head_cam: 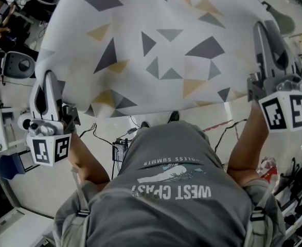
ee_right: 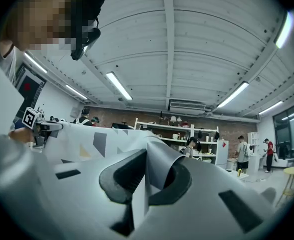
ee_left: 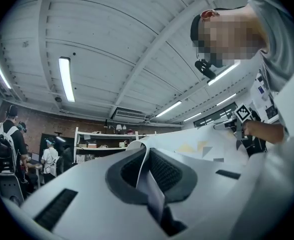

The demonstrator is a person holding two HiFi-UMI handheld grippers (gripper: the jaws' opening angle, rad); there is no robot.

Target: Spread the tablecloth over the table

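Note:
The tablecloth (head_cam: 156,45), white with grey and yellow triangles, hangs stretched in the air in front of the person, held by its near edge. My left gripper (head_cam: 49,78) is shut on the cloth's near left corner. My right gripper (head_cam: 264,30) is shut on the near right corner. In the left gripper view the cloth edge (ee_left: 149,176) is pinched between the dark pads, and the sheet runs off to the right gripper (ee_left: 243,115). The right gripper view shows a fold of cloth (ee_right: 154,171) clamped in the jaws, with the left gripper (ee_right: 34,120) far left. The cloth hides whatever lies under it; no table shows.
Pale floor with black cables (head_cam: 121,138) lies at the person's feet. A dark chair (head_cam: 18,63) stands at the left, clutter (head_cam: 289,179) at the right. Shelves (ee_left: 101,143) and other people (ee_right: 243,155) are along the brick back wall, and a yellow stool (ee_right: 293,172) far right.

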